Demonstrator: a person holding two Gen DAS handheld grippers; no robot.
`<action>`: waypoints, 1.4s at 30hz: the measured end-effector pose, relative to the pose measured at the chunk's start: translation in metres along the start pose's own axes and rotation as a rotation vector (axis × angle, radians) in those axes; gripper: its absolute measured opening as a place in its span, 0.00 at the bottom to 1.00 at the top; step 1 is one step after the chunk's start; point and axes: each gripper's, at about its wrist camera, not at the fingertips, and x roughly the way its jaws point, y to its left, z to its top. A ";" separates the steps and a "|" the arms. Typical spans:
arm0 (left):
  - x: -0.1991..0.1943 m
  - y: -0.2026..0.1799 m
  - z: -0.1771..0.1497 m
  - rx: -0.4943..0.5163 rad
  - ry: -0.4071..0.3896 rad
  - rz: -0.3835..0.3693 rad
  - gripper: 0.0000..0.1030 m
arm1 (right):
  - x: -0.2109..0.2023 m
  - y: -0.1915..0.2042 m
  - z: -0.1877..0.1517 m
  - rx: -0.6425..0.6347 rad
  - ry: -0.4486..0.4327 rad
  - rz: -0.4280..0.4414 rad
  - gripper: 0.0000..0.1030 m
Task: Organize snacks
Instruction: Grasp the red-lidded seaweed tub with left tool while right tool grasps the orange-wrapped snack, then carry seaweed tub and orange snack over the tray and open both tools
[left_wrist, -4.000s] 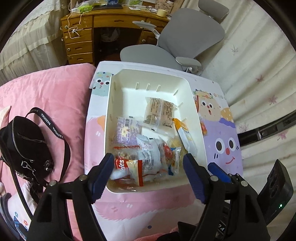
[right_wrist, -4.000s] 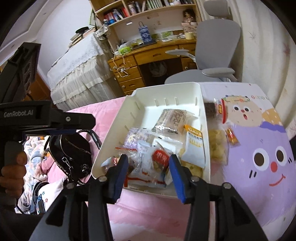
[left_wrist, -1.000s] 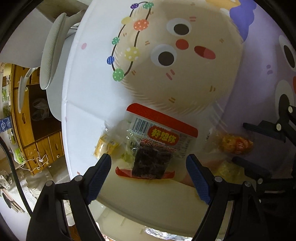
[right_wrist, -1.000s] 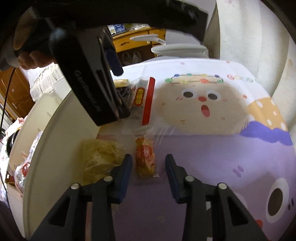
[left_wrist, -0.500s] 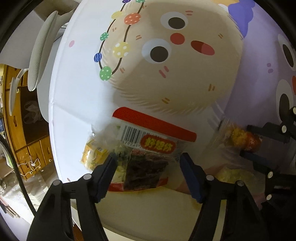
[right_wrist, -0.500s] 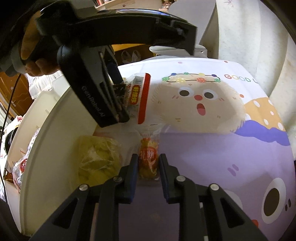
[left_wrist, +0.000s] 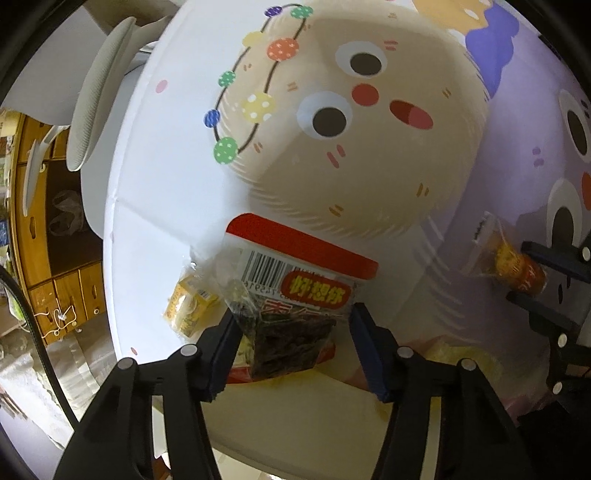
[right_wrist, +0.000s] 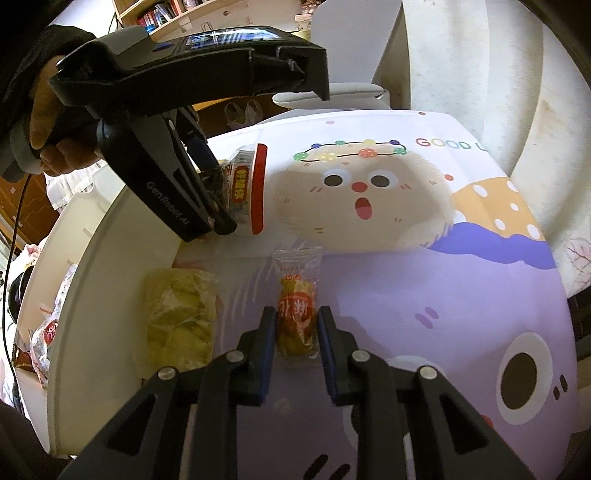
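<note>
On the cartoon-printed mat (right_wrist: 436, 280), just right of the white bin (right_wrist: 96, 258), both claws have closed in on snacks. The left claw (left_wrist: 291, 332) has its two blue-padded fingers (left_wrist: 225, 347) pressed against the sides of a clear packet with a red band (left_wrist: 295, 280), which holds something dark and carries a barcode and a red label with yellow characters. From the right wrist view the same packet (right_wrist: 251, 184) sits at the far end of the bin's right rim, with the left claw (right_wrist: 218, 206) reaching down onto it from the left and a bare hand (right_wrist: 48, 122) wrapped around its black handle. The packet's near end seems to rest on or just over the bin's rim; whether it is lifted off the mat I cannot tell.

The right claw (right_wrist: 297, 328) is narrowed to a small gap and its blue pads (right_wrist: 267, 332) touch both sides of a small orange-and-yellow sachet (right_wrist: 297, 314) that lies lengthwise on the purple part of the mat, its clear crimped end pointing away. In the left wrist view that sachet (left_wrist: 513, 266) shows at the right edge between the right claw's dark fingers.

Left of the sachet, a clear bag of pale yellow chips (right_wrist: 179, 317) lies on the mat against the bin's rim. A small yellow packet (left_wrist: 188, 302) lies just left of the red-banded one. Inside the bin, at the near left, a few more wrapped snacks (right_wrist: 44, 332) show. Beyond the mat stand a grey office chair (right_wrist: 354, 48) and a wooden set of drawers (left_wrist: 62, 295).
</note>
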 end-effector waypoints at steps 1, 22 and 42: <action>-0.001 0.000 0.001 -0.004 -0.003 0.000 0.51 | -0.002 0.000 0.000 0.003 -0.001 -0.004 0.22; -0.094 0.006 -0.038 -0.147 -0.185 -0.043 0.44 | -0.070 0.007 0.003 0.033 -0.067 -0.062 0.22; -0.187 -0.010 -0.217 -0.468 -0.386 -0.148 0.45 | -0.157 0.108 -0.008 -0.048 -0.164 -0.042 0.22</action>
